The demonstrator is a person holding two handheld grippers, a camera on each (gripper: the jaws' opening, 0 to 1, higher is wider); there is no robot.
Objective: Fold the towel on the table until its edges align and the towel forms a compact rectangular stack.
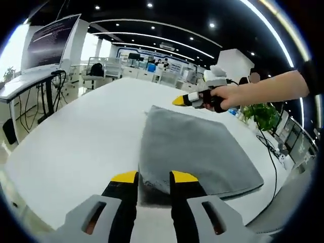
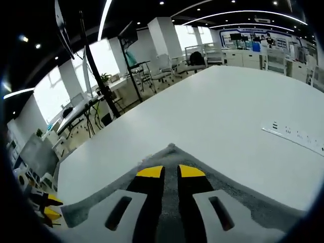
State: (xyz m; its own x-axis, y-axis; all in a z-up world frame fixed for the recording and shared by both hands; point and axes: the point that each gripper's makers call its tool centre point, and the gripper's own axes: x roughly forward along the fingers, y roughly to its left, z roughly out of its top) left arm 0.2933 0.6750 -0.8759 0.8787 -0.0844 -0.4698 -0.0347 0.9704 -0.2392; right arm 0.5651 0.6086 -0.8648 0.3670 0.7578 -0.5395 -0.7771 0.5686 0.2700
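Left gripper [image 1: 154,178] seemingly pinches towel [image 1: 195,149] edge.

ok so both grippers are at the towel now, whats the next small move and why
Probably close the left gripper on the near edge of the grey towel and lift it toward the far edge. Its jaws straddle that near edge with a gap between them. The right gripper hovers over the far side, and in its own view its tips sit near a towel corner, ready to take it.

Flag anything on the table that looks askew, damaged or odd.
Nothing looks damaged or spilled. The grey towel lies flat on the white table, part folded, with its near corner showing stacked layers by the left gripper. The right gripper is at the far edge.
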